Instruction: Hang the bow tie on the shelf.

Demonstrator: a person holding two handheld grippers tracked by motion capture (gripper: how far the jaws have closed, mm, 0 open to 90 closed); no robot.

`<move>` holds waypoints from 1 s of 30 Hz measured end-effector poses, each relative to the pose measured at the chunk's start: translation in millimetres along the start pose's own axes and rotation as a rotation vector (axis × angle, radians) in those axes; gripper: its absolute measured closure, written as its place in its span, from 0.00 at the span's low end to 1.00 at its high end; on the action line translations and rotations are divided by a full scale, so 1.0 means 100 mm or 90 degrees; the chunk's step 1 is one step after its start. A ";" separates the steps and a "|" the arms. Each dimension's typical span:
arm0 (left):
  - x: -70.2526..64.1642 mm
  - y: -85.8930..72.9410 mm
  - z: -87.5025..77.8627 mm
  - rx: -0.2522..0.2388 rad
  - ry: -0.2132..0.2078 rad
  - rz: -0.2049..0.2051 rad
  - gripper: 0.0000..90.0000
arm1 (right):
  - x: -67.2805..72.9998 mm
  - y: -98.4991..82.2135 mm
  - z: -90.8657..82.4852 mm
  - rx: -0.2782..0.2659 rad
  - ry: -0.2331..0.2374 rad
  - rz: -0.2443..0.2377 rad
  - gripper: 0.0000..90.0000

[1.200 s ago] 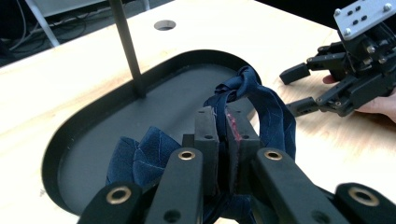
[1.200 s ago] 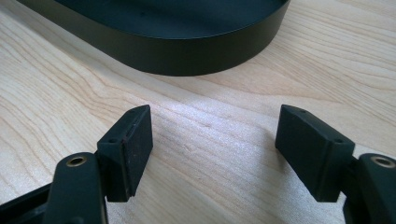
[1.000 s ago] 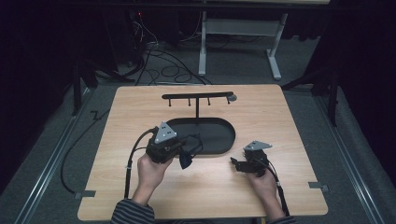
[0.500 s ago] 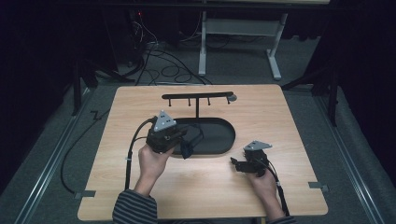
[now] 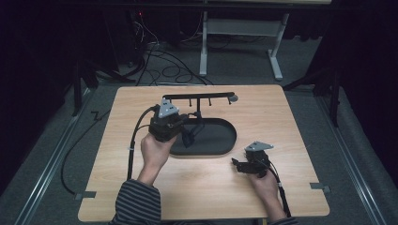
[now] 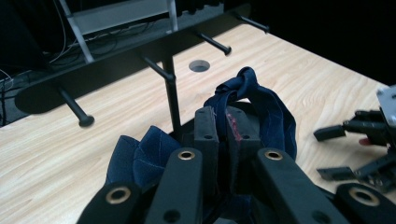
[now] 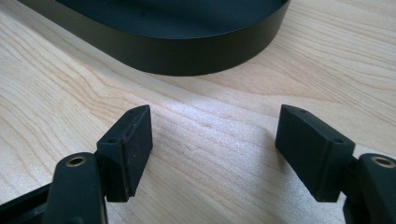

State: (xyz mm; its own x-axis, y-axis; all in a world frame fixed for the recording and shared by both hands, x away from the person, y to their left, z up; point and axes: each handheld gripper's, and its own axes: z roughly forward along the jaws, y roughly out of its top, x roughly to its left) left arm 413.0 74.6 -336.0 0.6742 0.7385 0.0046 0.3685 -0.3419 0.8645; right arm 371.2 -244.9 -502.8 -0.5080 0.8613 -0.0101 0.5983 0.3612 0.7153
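Observation:
My left gripper (image 6: 226,122) is shut on a dark blue cloth (image 6: 264,100), whose knotted loop sticks up past the jaws. In the high view this gripper (image 5: 184,132) hangs over the left end of the black oval base (image 5: 217,137), and the blue cloth (image 5: 189,138) dangles below it. Just beyond stands the black rack (image 6: 116,53), a thin post (image 6: 172,95) with a crossbar and several pegs. On the table to the right of the base, my right gripper (image 5: 238,164) rests open with nothing between its pads (image 7: 135,140), facing the base's wall (image 7: 187,56).
The wooden table (image 5: 291,122) has a small round hole (image 5: 233,98) by the crossbar's right end. Cables trail from both grippers toward the near edge. Beyond the table are a dark floor, loose cables and a white desk frame (image 5: 239,28).
My left hand has lifted and moved away from the person toward the rack, carrying the blue cloth with it. The right hand has stayed put.

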 end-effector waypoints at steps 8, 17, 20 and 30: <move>0.10 0.10 0.14 -0.008 0.017 -0.038 0.94 | 0.00 0.00 0.00 -0.001 0.000 -0.001 0.32; 0.17 0.18 0.27 -0.011 0.053 -0.050 0.94 | 0.00 0.00 0.00 -0.002 0.000 -0.002 0.32; 0.18 0.21 0.31 -0.005 0.072 -0.043 0.94 | 0.00 0.00 0.00 -0.002 0.000 -0.002 0.32; 0.19 0.23 0.45 0.009 0.108 -0.038 0.92 | 0.00 0.00 0.00 -0.002 0.000 -0.002 0.32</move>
State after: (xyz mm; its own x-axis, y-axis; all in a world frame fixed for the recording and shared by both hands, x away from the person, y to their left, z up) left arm 463.4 54.9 -339.1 0.5337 0.8447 0.0391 0.4140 -0.3013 0.8590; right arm 371.2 -245.0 -503.0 -0.5101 0.8600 -0.0124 0.5946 0.3630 0.7174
